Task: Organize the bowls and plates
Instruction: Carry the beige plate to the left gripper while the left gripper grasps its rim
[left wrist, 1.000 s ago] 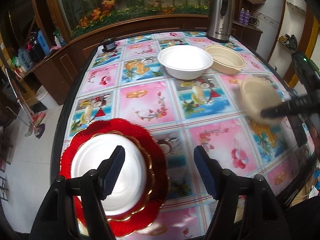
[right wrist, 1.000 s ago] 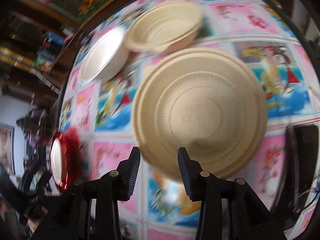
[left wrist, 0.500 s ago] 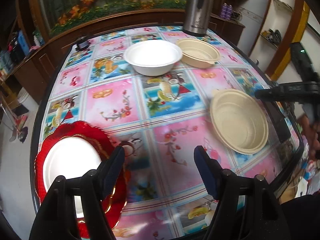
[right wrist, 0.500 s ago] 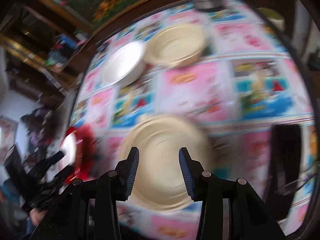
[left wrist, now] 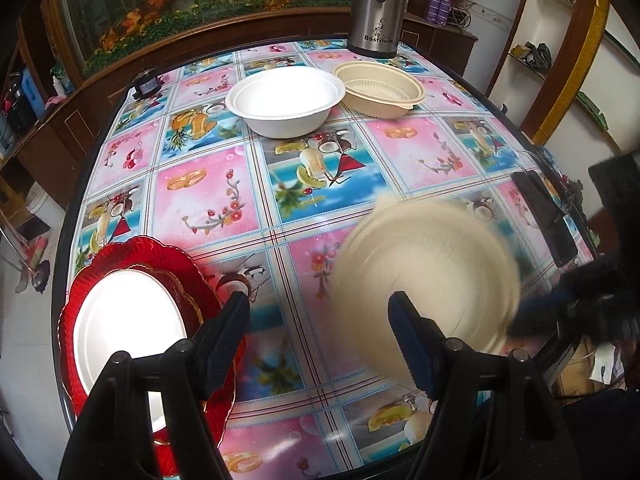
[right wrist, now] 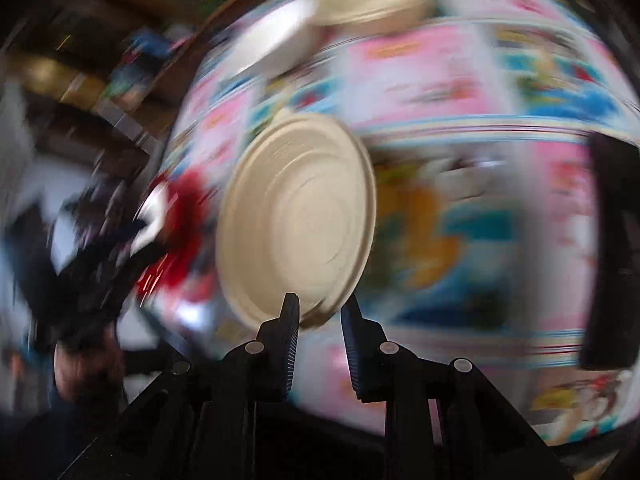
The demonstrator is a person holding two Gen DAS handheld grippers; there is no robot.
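Observation:
My right gripper [right wrist: 319, 312] is shut on the rim of a beige plate [right wrist: 296, 220] and holds it tilted above the table; the view is blurred by motion. The same beige plate [left wrist: 428, 276] shows blurred at the right of the left wrist view, with the right gripper [left wrist: 532, 312] on its edge. My left gripper [left wrist: 320, 340] is open and empty above the table's front. A white plate [left wrist: 124, 328] lies on a red scalloped plate [left wrist: 160, 264] at the front left. A white bowl [left wrist: 285, 101] and a beige bowl [left wrist: 380, 89] stand at the back.
A steel thermos [left wrist: 378, 4] stands behind the bowls. A black phone [left wrist: 546, 216] lies near the table's right edge. A small dark object [left wrist: 145, 85] sits at the back left. The table [left wrist: 200, 200] has a patterned pink and blue cover.
The right gripper has closed on the beige plate's rim and lifted it off the table, tilting it and swinging it toward the left. The left gripper has stayed open.

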